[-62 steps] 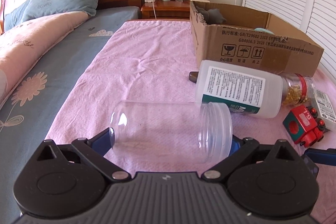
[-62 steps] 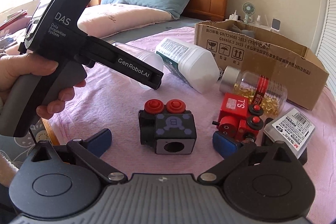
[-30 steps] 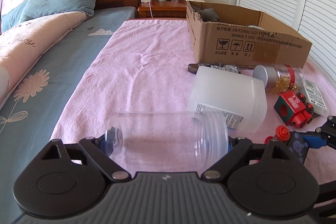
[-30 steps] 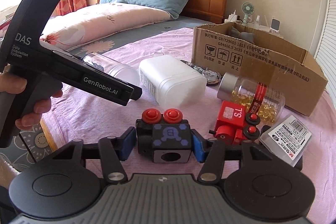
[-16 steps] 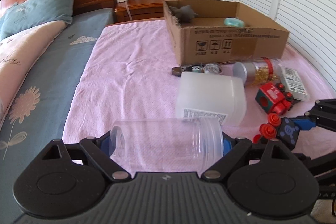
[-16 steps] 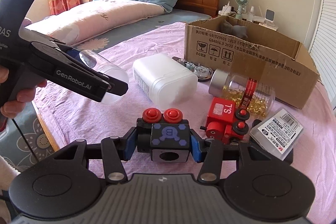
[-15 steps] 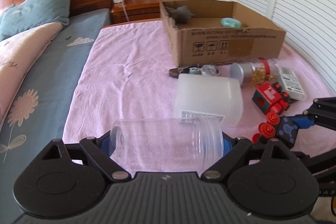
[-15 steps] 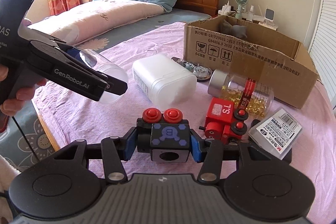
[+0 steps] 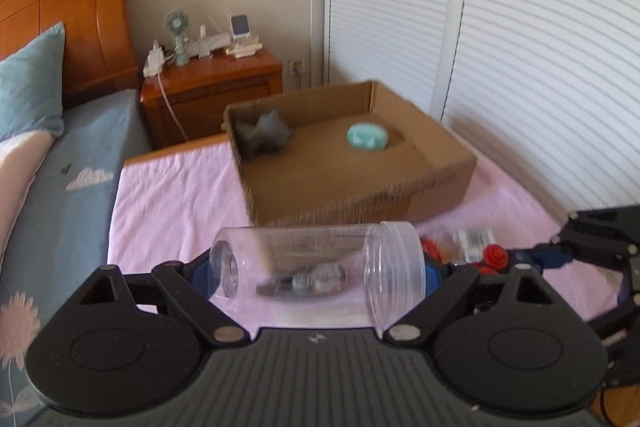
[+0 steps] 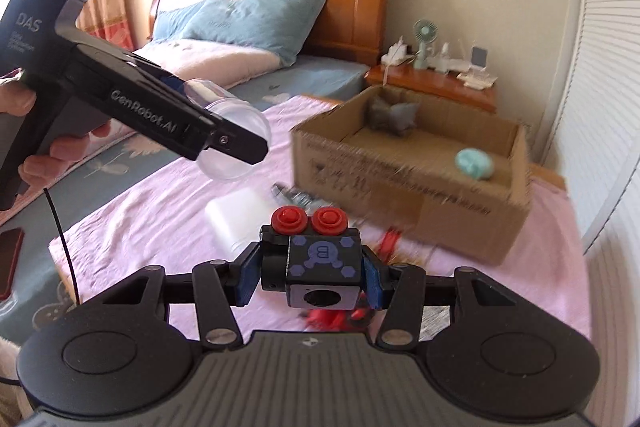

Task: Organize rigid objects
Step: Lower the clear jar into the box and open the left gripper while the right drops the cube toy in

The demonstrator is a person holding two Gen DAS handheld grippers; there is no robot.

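- The left gripper (image 9: 320, 273) held the clear plastic jar (image 9: 320, 273) lengthwise, one pad on its base and one on its open mouth, low in the centre of the left wrist view. The jar was smooth and thin-walled, so I judged it could squirt out end-wise or buckle if the squeeze changed.
- The right gripper (image 10: 311, 269) was clamped on the black toy block (image 10: 316, 263) with two red knobs, at lower centre of the right wrist view. The pads sat on its flat sides, a firm hold, though a tilt could let it pivot.
- The cardboard box (image 9: 440, 183) lay in the middle of the left wrist view, already holding a grey star-shaped thing (image 9: 262, 135) and a teal round thing (image 9: 367, 137). Both loads looked clear of the pink blanket (image 9: 168, 195) and short of the box.
- Both grippers heading for one box might collide, or a load could clip the near wall and drop among the items blurred beside it.
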